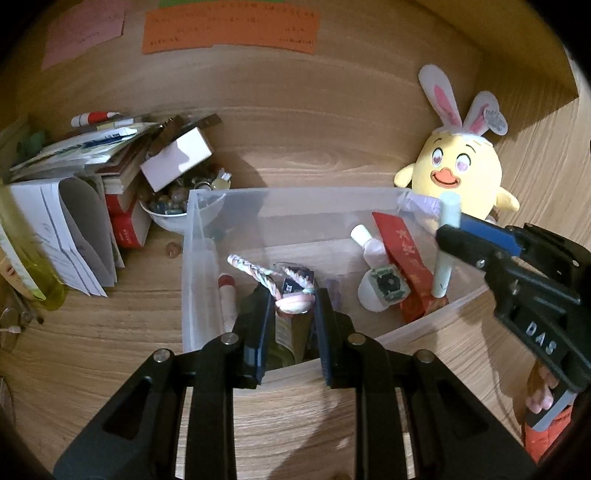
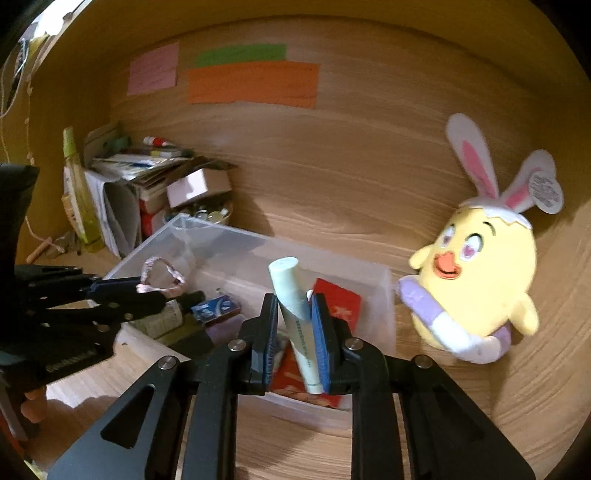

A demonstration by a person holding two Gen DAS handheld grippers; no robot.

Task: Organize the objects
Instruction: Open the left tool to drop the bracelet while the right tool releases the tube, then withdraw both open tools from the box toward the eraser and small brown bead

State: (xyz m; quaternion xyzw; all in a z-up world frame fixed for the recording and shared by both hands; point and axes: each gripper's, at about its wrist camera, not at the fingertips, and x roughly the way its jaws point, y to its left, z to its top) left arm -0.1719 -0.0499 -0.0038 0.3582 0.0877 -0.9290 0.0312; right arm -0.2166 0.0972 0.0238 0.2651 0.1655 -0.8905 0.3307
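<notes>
The wood-grain table [image 1: 314, 413] and the matching wooden back wall [image 1: 314, 122] fill both views, the wall carrying an orange paper [image 1: 229, 31] and a pink note [image 1: 83, 31] at 12 o'clock. A clear plastic bin [image 1: 207, 229] sits in the middle of the table. At 3 o'clock of it, just beside its corner, a yellow chick plush [image 1: 458, 173] with rabbit ears leans near the wall. At 9 o'clock a stack of books and papers [image 1: 74, 206] crowds the corner, with a white bowl [image 1: 173, 218] of small stones touching the bin's far left corner and a white box [image 1: 177, 158] resting on it. Inside the bin lie a red packet [image 1: 406, 254], a small white bottle [image 1: 369, 247], a dark bottle [image 2: 166, 317] and a red-capped stick [image 1: 227, 295]. The right claw [image 2: 295, 325] holds a pale green tube [image 2: 291, 295] upright over the bin's 3 o'clock end, the tube resting against one pad with a gap at the other. The left claw [image 1: 291, 314] is clenched on a pink braided cord [image 1: 258, 275] above the bin's near edge.
</notes>
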